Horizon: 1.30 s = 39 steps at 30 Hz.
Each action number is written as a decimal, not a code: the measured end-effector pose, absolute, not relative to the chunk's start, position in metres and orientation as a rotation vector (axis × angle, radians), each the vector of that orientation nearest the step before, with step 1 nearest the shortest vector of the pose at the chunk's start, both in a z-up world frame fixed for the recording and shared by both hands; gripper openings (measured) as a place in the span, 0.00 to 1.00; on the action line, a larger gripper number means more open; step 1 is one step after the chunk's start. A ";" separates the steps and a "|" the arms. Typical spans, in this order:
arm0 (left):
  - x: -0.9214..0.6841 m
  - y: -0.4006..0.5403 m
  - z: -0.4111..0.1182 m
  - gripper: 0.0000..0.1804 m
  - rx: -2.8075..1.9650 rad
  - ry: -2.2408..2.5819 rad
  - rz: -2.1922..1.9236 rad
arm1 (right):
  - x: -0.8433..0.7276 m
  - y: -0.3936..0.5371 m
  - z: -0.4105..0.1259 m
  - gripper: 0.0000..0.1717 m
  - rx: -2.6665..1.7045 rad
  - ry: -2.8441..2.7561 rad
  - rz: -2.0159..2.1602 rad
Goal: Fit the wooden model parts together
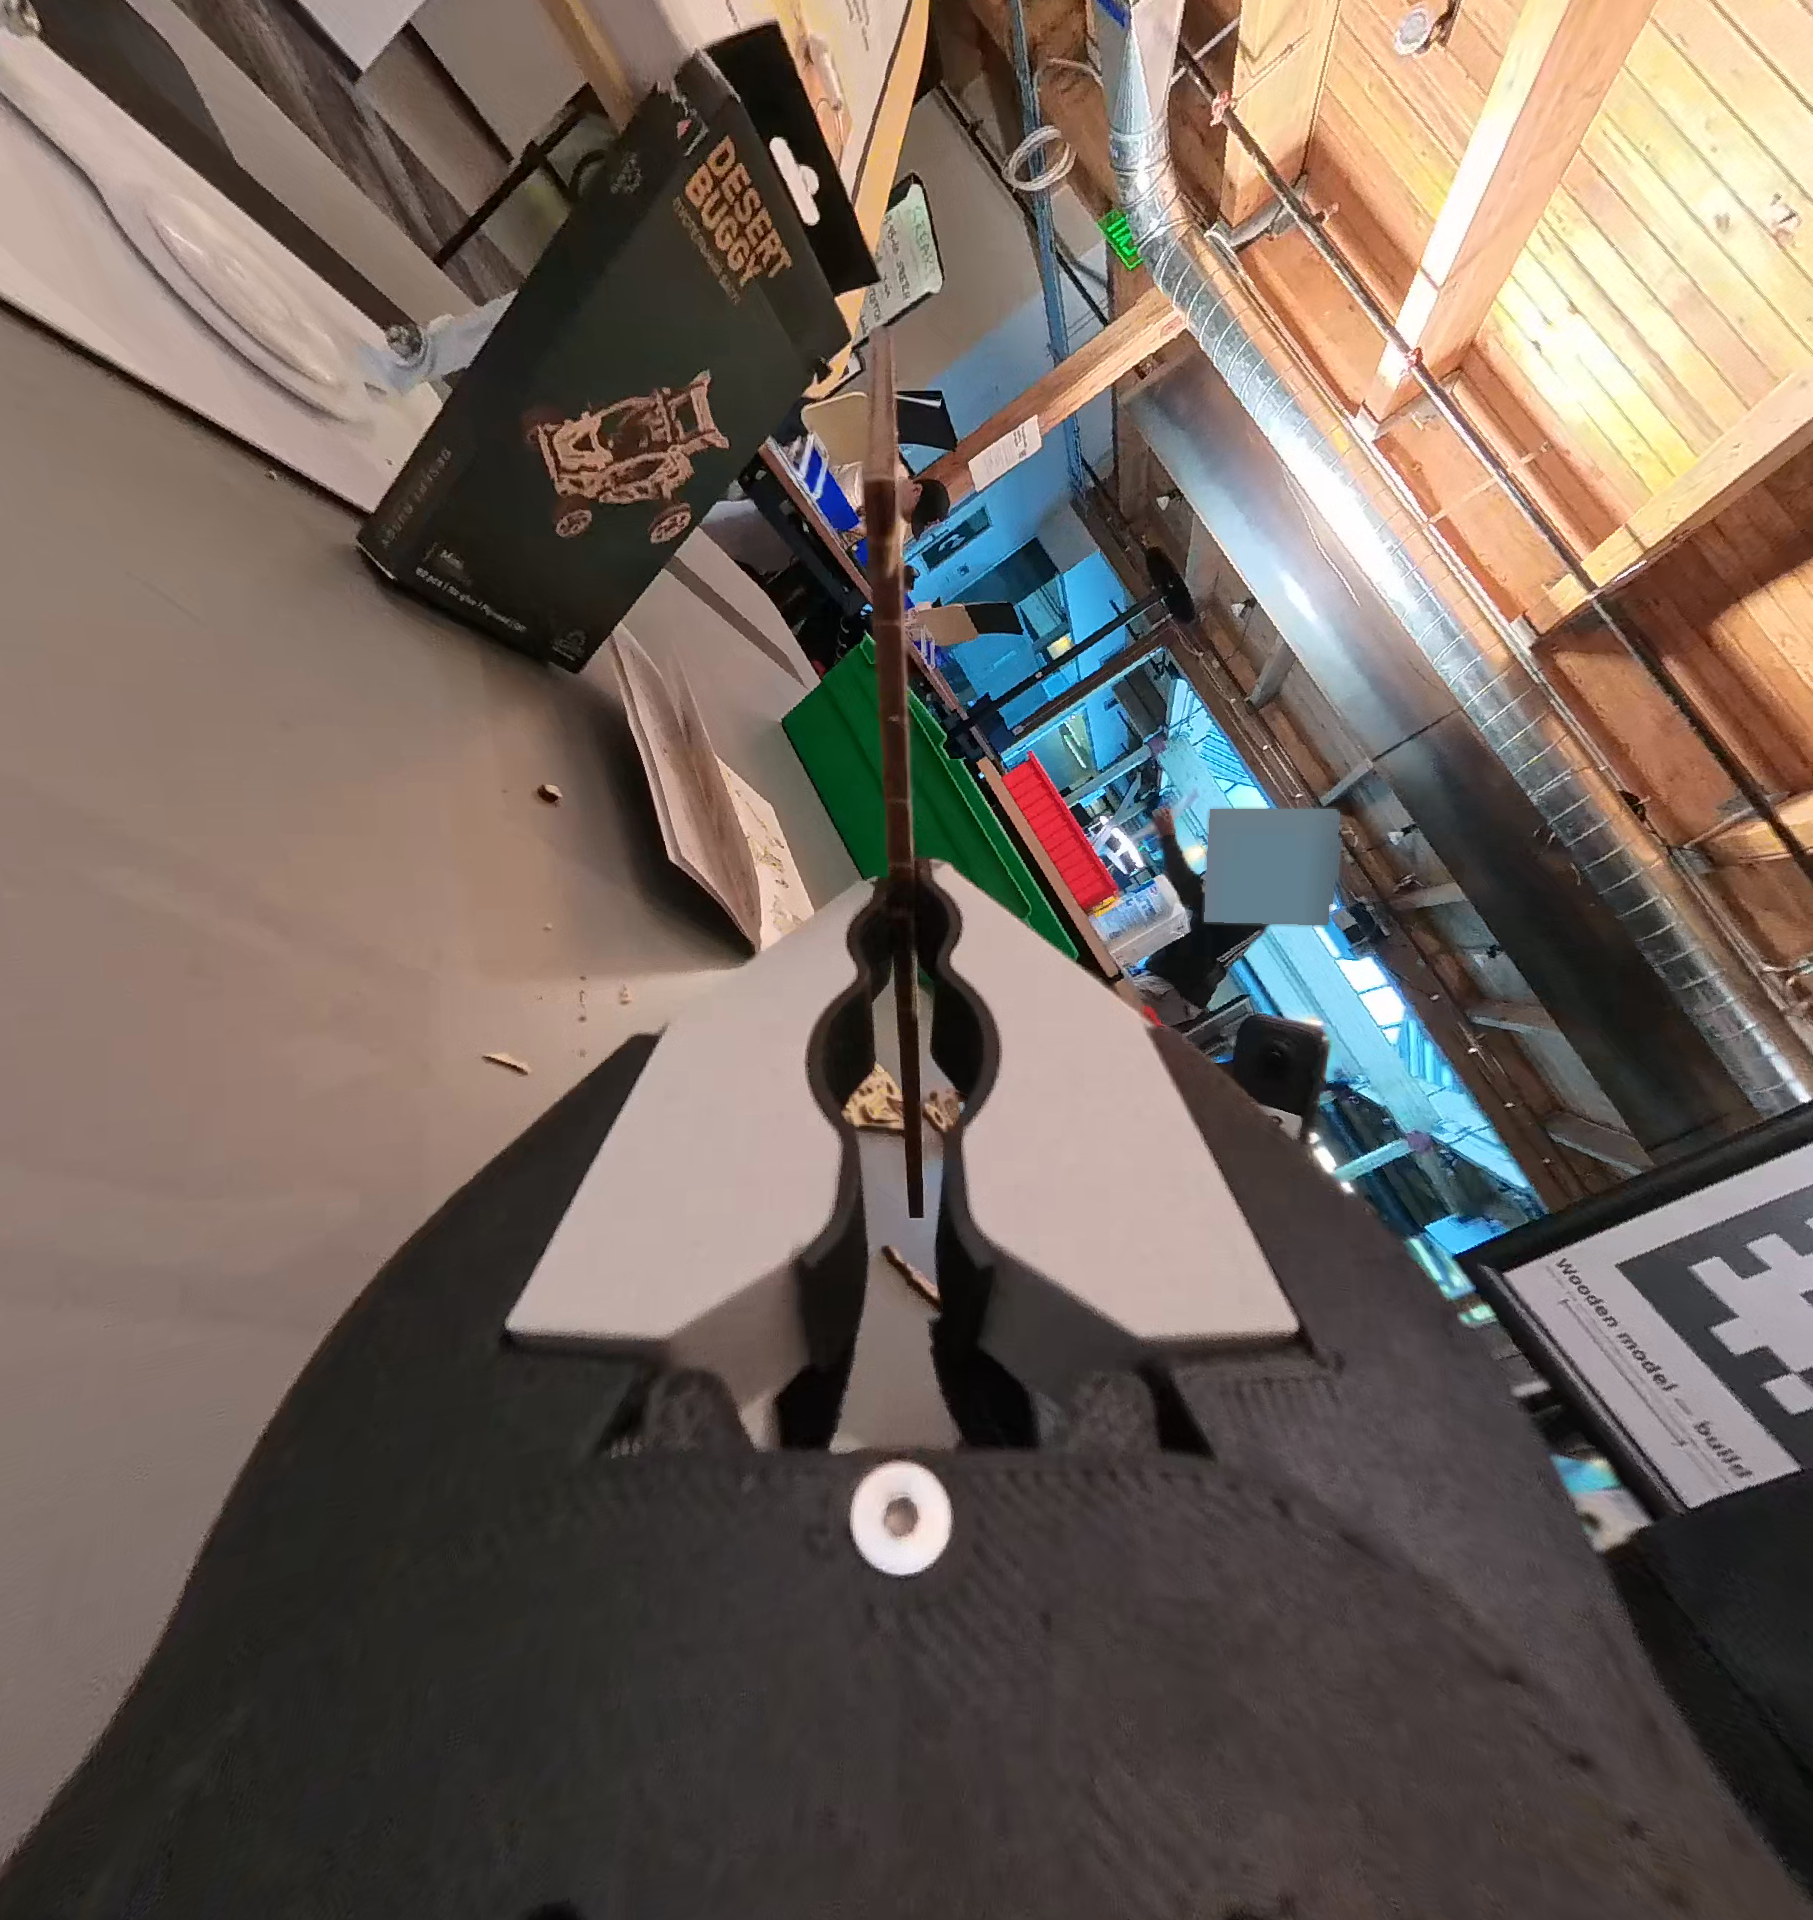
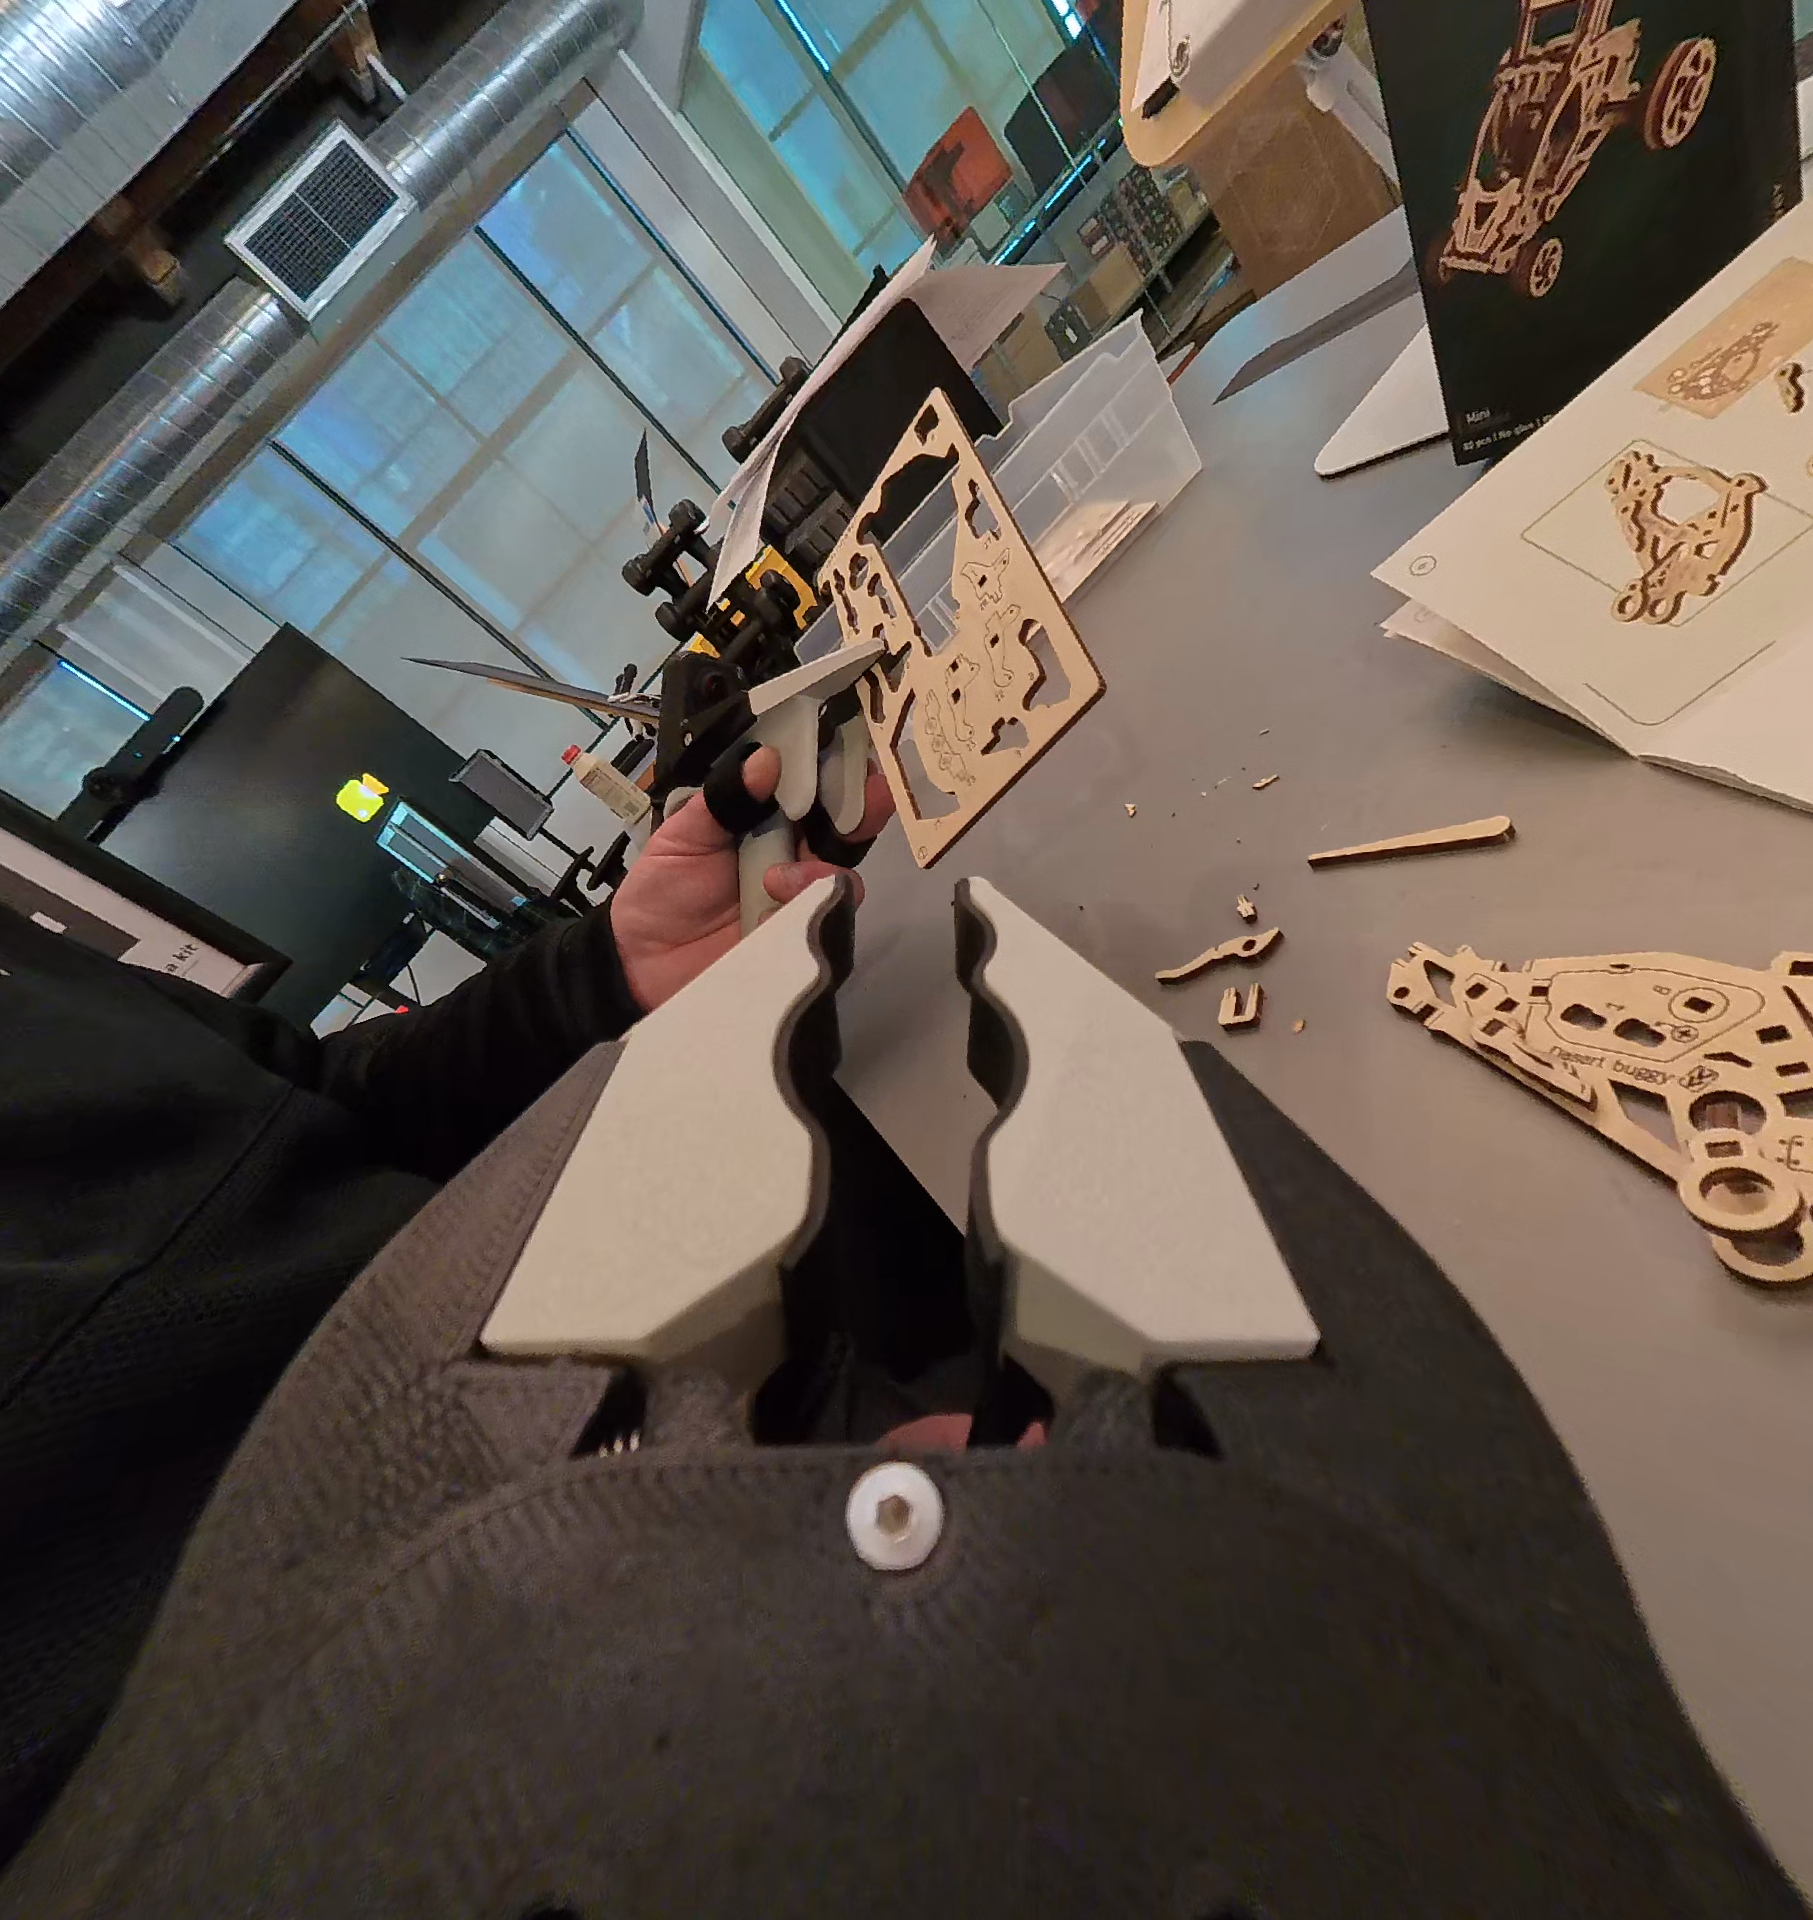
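Plywood, thin and pale, makes up the punched-out parts sheet that the left gripper pinches edge-on between its pressing fingertips, holding it up off the grey table. The right gripper hangs with its jaws parted and bare above the table's near edge. To its right a partly built wooden frame lies flat, near a loose wooden strip, small offcuts and an open instruction booklet.
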<state>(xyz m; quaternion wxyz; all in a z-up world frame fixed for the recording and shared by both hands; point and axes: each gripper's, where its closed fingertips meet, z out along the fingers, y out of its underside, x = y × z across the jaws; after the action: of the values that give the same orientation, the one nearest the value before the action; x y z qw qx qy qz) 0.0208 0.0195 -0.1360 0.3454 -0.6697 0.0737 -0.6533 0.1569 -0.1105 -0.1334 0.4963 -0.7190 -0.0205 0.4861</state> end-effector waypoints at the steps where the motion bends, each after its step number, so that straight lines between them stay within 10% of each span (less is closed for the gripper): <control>1: 0.020 0.020 -0.134 0.01 -1.732 0.222 -1.663 | 0.157 -0.110 -0.134 0.10 -1.742 -0.049 1.178; 18: -0.003 0.039 -0.132 0.01 -1.725 0.241 -1.584 | 0.156 -0.108 -0.141 0.10 -1.756 -0.039 1.191; 28: 0.025 -0.023 -0.168 0.01 -1.124 1.635 -0.251 | 0.157 -0.108 -0.145 0.10 -1.767 -0.035 1.190; 39: -0.014 -0.039 -0.229 0.16 -1.012 1.963 -0.130 | 0.156 -0.106 -0.152 0.10 -1.782 -0.040 1.188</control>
<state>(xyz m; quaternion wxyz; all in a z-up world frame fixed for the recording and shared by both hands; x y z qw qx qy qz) -0.0144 -0.0390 -0.2293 0.4480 -0.4090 0.7933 -0.0524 0.1558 -0.1063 -0.1518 0.4792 -0.7302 -0.0164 0.4867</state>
